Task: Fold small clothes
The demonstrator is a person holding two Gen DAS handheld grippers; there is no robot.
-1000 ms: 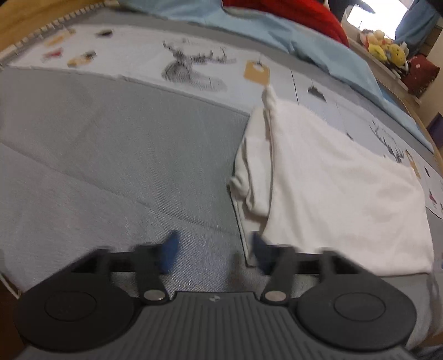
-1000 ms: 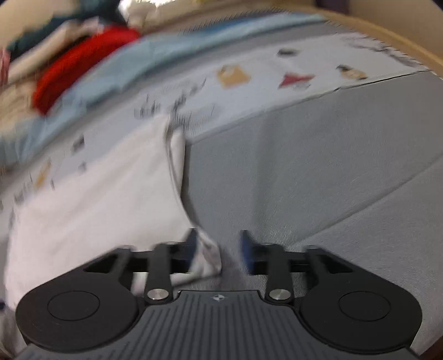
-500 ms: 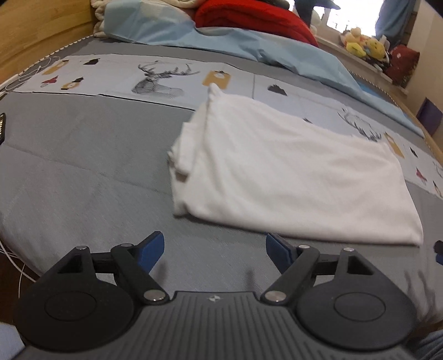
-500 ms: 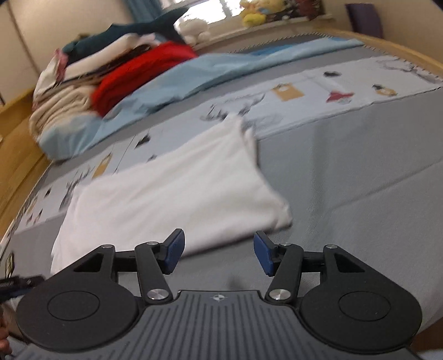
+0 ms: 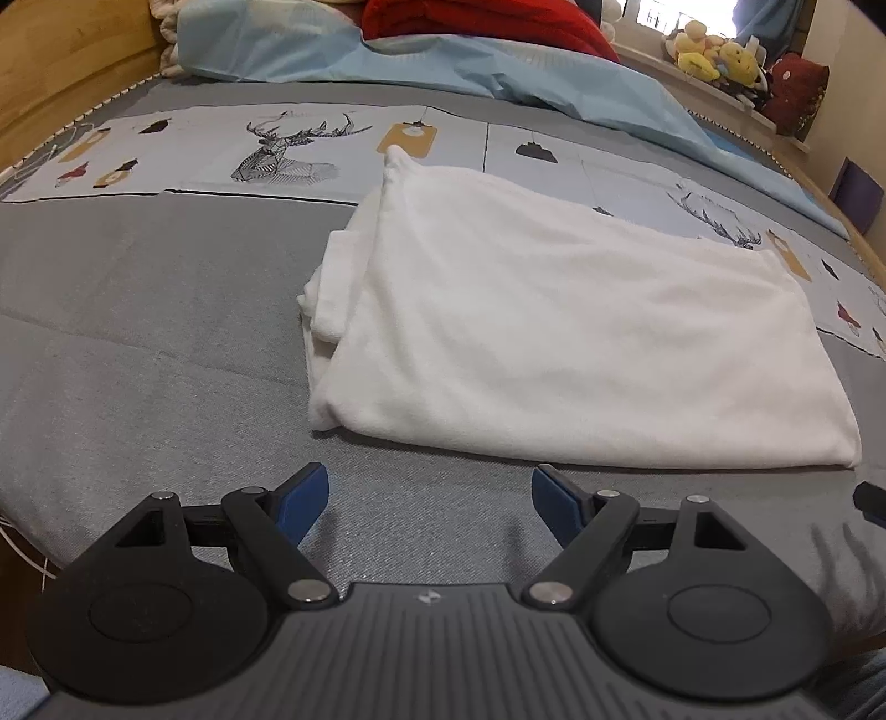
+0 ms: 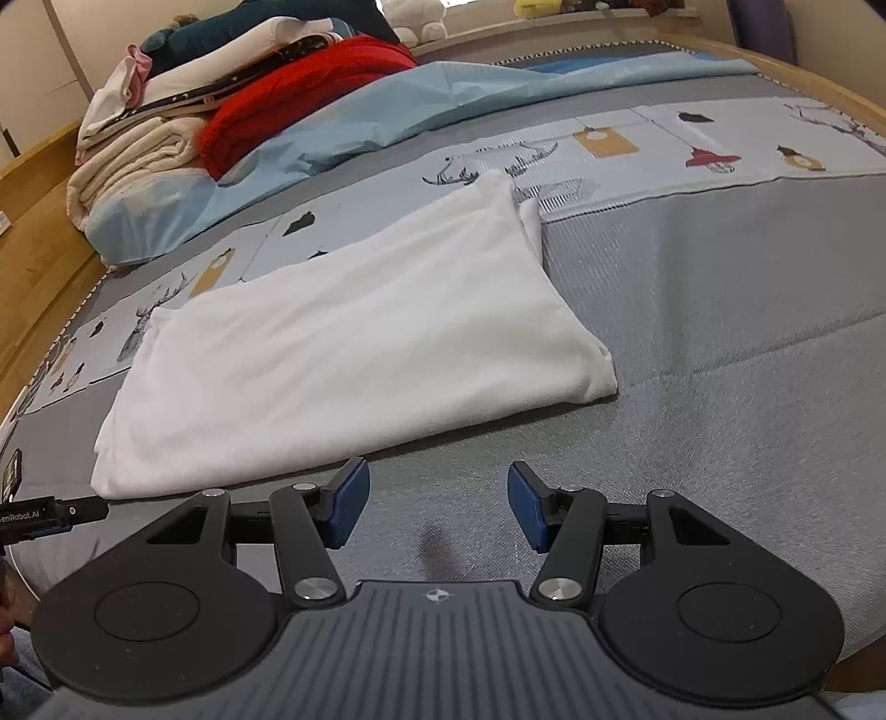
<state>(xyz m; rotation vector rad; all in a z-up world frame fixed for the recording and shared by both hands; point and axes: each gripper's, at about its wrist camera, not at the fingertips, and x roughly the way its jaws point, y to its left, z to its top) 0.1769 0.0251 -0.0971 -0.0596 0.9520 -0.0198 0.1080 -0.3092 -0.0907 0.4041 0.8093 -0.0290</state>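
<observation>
The white shirt (image 5: 581,332) is lying folded into a rough rectangle on the grey bed (image 5: 138,343), its far edge reaching onto the printed strip (image 5: 266,149) of deer and lantern pictures. In the left view a sleeve or loose layer is bunching out along its left side, with a small peak at the far corner. In the right view the shirt (image 6: 343,354) is looking smooth, thick at the folded right edge and thinner toward the left.

I am holding my left gripper (image 5: 429,498) just short of the shirt's near edge, its blue pads spread wide with only bedcover between them. My right gripper (image 6: 437,501) is hovering the same way near the shirt's right half, jaws parted and gripping nothing.

At the left edge of the right view, a black part (image 6: 33,512) is showing white lettering that I am reading as "enRobot.AI"; its start is cut off.

Beyond the shirt a light blue sheet (image 6: 387,105) is lying crumpled, with a red blanket (image 6: 288,99) and stacked pale linens (image 6: 133,160) on top. Plush toys (image 5: 714,52) are sitting on a ledge at the far right. Nothing is lying between my grippers and the shirt.
</observation>
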